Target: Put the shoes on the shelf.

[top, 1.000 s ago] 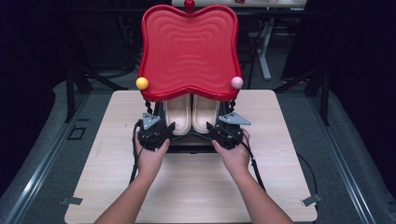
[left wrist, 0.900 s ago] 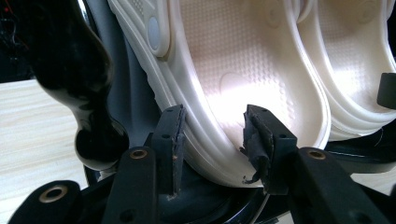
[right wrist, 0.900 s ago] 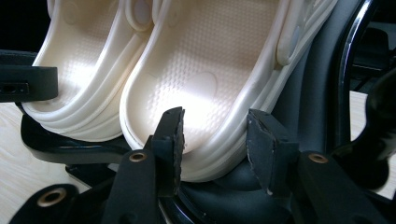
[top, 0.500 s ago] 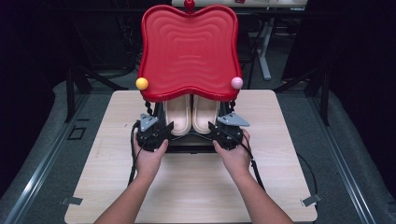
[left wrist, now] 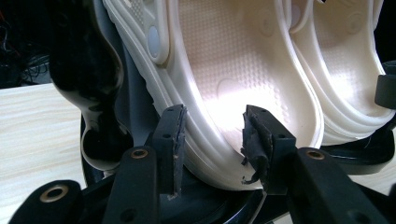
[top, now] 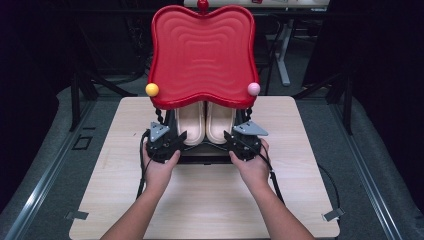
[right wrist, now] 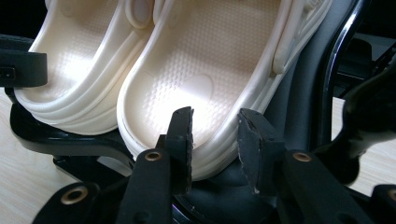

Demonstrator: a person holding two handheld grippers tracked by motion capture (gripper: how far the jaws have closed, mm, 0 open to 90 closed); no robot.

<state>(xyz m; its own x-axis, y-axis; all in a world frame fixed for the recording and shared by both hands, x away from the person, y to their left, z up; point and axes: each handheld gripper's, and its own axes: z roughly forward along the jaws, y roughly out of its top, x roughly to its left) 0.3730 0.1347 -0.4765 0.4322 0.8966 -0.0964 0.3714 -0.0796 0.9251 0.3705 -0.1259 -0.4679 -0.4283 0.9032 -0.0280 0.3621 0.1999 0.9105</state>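
Two cream clogs [top: 206, 122] stand side by side on a black rack [top: 202, 152] under a red tray [top: 202, 55] (middle of the table [top: 300, 200]). The left tongs [top: 176, 142] straddle the left clog's heel rim, the right tongs [top: 231, 141] the right one's; whether they clamp I cannot tell.

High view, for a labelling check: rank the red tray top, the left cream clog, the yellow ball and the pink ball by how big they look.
1. Red tray top, by far the largest, though it also sits nearest the camera.
2. Left cream clog, partly hidden under the tray top.
3. Yellow ball and pink ball: they look alike, so no ranking.
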